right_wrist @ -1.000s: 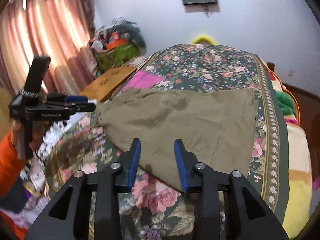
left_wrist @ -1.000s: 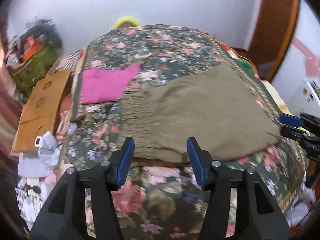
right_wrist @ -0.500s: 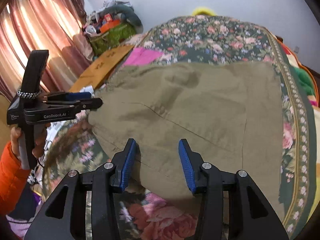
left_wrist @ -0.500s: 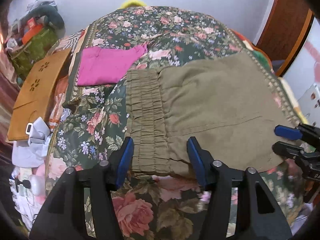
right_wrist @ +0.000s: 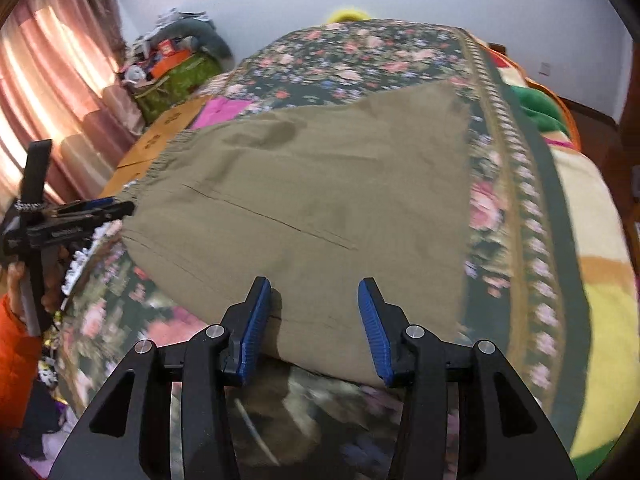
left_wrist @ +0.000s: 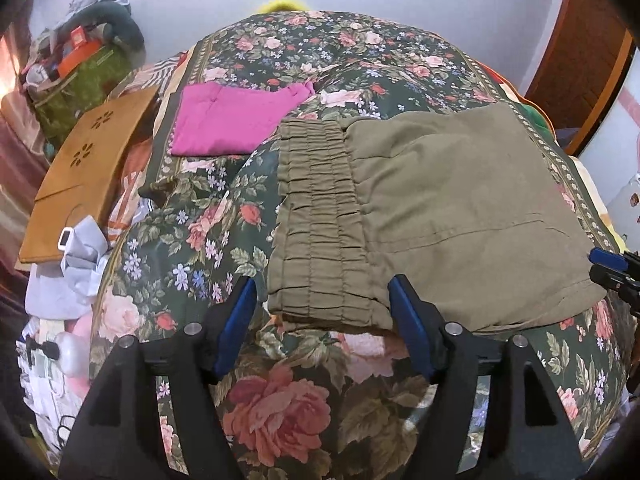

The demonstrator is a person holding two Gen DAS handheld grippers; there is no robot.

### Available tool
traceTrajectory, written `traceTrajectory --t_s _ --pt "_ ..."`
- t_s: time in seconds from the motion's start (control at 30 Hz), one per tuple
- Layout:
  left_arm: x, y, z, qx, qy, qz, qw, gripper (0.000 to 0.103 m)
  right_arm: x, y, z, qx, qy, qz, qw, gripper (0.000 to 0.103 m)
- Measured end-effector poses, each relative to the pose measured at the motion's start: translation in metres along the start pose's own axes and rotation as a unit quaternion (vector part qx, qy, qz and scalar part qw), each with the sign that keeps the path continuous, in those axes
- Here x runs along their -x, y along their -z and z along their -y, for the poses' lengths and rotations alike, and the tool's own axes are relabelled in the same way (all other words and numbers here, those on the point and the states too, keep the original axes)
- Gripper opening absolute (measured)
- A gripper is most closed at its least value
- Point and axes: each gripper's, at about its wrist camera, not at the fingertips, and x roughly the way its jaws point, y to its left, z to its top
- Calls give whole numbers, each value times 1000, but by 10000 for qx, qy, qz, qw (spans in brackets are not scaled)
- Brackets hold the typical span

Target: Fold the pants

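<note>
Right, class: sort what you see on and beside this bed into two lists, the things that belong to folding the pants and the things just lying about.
Belongs to the job:
- olive pants
- left gripper, open at the waistband
- right gripper, open at the near edge
- floral bedspread beneath

Just lying about:
- pink cloth
- brown board
- green bag
- curtains

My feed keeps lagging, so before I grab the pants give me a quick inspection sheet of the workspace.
Surface: floral bedspread, rumpled.
Job's things: olive pants lying flat, elastic waistband toward the left.
Clutter: pink cloth; wooden board at the bed's edge.
Grippers: left hand-held gripper open at the waistband corner; right hand-held gripper open at the pants' near edge.
Cables: nothing seen.
Surroundings: curtains, wall, heaped bag.
</note>
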Motion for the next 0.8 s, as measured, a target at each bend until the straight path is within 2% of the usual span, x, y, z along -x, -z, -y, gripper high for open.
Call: traceTrajectory --t_s 0.2,0.37,0.53,0.63,0.8 --pt "2 2 6 -89 -186 19 9998 72 15 12 18 -195 51 33 9998 44" --pt "4 2 6 -163 -234 -10 9996 72 17 14 18 30 520 14 9986 46" --pt "13 -4 1 -106 -170 -35 9998 72 23 15 30 -162 433 3 9989 46" --pt "24 -11 1 -137 -260 85 9995 72 29 12 32 -189 427 70 9989 46" --pt "40 -30 -1 -49 -175 299 9994 72 39 -4 28 7 417 294 9987 48"
